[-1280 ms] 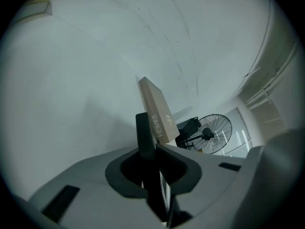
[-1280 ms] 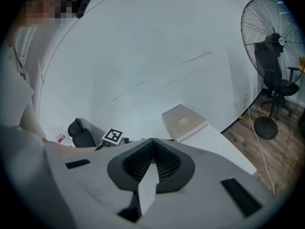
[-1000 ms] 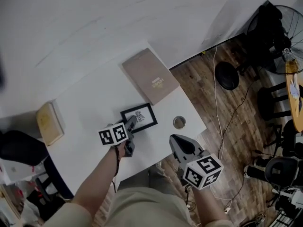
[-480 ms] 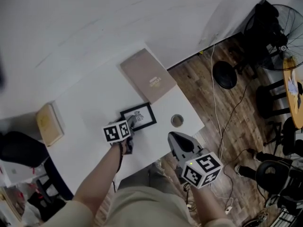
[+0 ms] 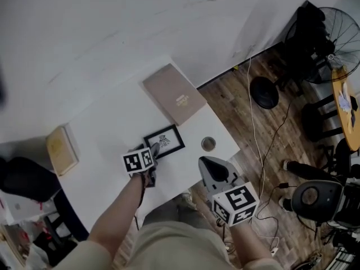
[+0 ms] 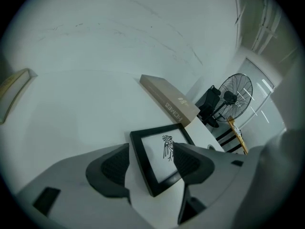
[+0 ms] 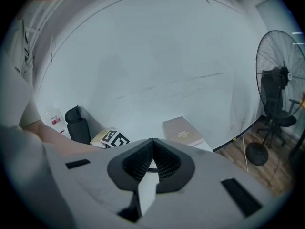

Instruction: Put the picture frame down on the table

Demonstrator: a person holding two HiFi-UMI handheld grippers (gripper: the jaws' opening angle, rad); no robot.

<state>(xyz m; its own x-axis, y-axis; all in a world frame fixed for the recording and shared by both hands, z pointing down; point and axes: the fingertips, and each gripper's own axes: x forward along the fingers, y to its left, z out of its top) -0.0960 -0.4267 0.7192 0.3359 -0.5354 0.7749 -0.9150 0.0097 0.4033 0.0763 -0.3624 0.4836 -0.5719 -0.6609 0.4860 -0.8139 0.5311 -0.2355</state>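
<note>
On the white worktop (image 5: 107, 128), toward its front edge, the picture frame (image 6: 164, 159) lies flat and face up; it has a black border round a white sheet with a small dark bird-like figure. The left gripper (image 6: 151, 149) hangs over the frame's near left corner with its jaws apart; the frame's left edge runs between the two pads, and the right jaw overlaps the picture from this angle (whether either pad touches the frame cannot be told). The right gripper (image 7: 152, 144) has its jaws closed together with nothing between them; in the head view it sits to the right of the frame, near the worktop's front edge and apart from the frame. A flat tan box (image 5: 173, 93) lies beyond the frame, toward the far edge, apart from it; a small round object (image 5: 208, 144) sits just right of the frame, close to the worktop's right corner; a yellowish book (image 5: 62, 149) lies at the left end, well apart from the frame. A floor fan (image 5: 332, 30) stands on the wooden floor to the right.
</note>
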